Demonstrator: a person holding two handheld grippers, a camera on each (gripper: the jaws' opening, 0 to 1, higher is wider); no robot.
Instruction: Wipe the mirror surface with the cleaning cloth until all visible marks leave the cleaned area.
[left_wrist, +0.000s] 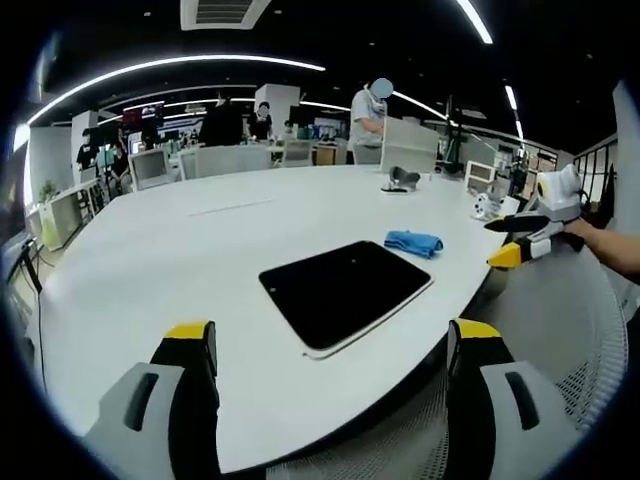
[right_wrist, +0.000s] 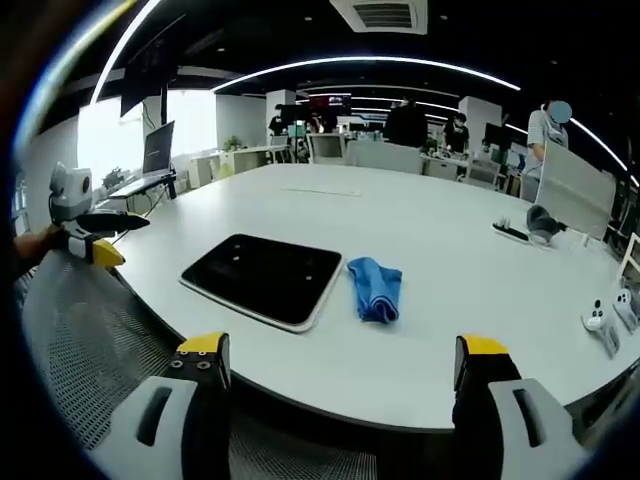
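Two grippers hang off the near table (left_wrist: 150, 260) edge, left gripper (left_wrist: 335, 350) and right gripper (right_wrist: 340, 375) both wide apart, holding nothing. Ahead lies the mirror (right_wrist: 265, 275), with the cloth (right_wrist: 376, 287) just right of it.

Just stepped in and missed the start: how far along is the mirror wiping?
Nothing looks done yet. The blue cloth lies bunched on the white table beside the dark mirror, untouched by either gripper. Nothing is in hand: the left gripper and right gripper both hang open, off the table's near edge. Left to do: pick up the cloth and wipe the mirror; marks on it are too small to judge.
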